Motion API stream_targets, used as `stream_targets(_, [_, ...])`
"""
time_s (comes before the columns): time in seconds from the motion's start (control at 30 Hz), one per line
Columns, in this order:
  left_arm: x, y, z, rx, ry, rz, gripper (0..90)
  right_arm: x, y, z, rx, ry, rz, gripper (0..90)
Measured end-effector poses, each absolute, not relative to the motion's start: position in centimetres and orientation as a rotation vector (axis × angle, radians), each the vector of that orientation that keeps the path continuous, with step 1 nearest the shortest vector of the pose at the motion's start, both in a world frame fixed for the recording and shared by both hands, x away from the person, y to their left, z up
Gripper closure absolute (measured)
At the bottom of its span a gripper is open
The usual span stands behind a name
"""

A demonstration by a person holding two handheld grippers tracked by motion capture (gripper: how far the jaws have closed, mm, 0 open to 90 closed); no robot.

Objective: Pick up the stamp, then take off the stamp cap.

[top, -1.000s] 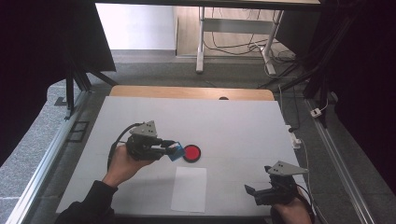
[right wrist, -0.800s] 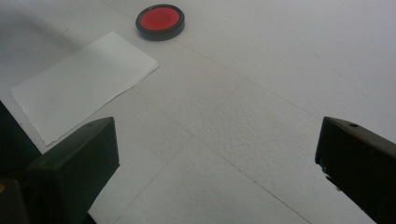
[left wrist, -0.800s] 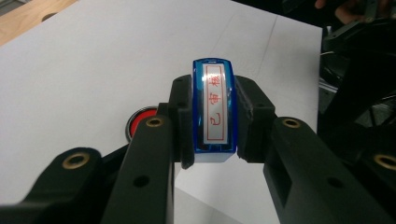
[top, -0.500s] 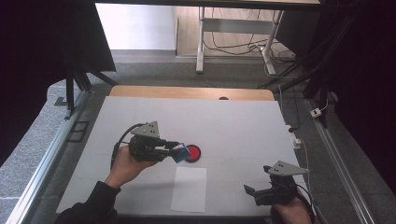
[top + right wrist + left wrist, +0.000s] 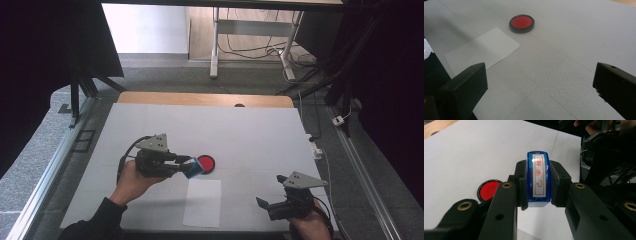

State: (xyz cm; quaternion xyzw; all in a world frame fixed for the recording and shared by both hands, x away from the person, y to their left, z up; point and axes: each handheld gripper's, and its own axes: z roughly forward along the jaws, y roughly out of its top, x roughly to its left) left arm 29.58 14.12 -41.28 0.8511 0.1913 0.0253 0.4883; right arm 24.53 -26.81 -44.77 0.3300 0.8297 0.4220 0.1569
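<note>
1. Since the earlier frames your left gripper [image 5: 186, 166] has carried the blue stamp [image 5: 192, 169] a little rightward, closer to the red ink pad [image 5: 205, 163]; your right gripper [image 5: 265, 206] has kept its place near the table's front edge.
2. Your left fingers [image 5: 522, 185] are clamped on the stamp's two broad sides, with its labelled top, red characters on white, facing the left gripper view's camera.
3. Your right fingers [image 5: 464, 85] stand wide apart, with nothing between them.
4. The ink pad lies just beyond and slightly right of the stamp in the high view; in the left gripper view it sits low and left of the fingers. The stamp's long axis runs along the fingers, toward the pad.
5. Your left hand is much the nearer to the pad; the right is well apart from it.
6. The white paper sheet [image 5: 202, 202] lies flat just in front of the pad, between your two hands.
7. The white table [image 5: 260, 125] is otherwise bare, with a wooden strip along its far edge; grey floor, desk legs and cables lie behind.
</note>
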Motion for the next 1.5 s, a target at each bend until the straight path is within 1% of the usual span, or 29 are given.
stream_targets(0.2, [29.5,14.1,-41.3,2.069,0.459,0.058,70.5,24.6,-25.9,-44.6,0.887,2.387,1.235,0.0])
stream_targets(0.47, [29.6,14.2,-41.6,2.077,0.444,0.046,70.4,25.2,-23.5,-44.9,0.759,2.479,1.259,0.0])
stream_targets(0.7, [29.8,14.2,-41.6,2.071,0.429,0.035,70.4,26.6,-21.6,-45.4,0.741,2.555,1.351,0.0])
stream_targets(0.93, [30.0,14.1,-41.7,2.068,0.418,0.021,70.4,27.6,-19.7,-45.7,0.703,2.612,1.319,0.0])
stream_targets(1.13, [30.1,13.7,-41.8,2.081,0.378,0.025,70.5,28.2,-17.9,-46.1,0.642,2.644,1.280,0.0])
stream_targets(1.5, [30.2,13.1,-42.2,2.099,0.300,0.009,70.5,29.4,-14.7,-46.4,0.558,2.724,1.345,0.0])
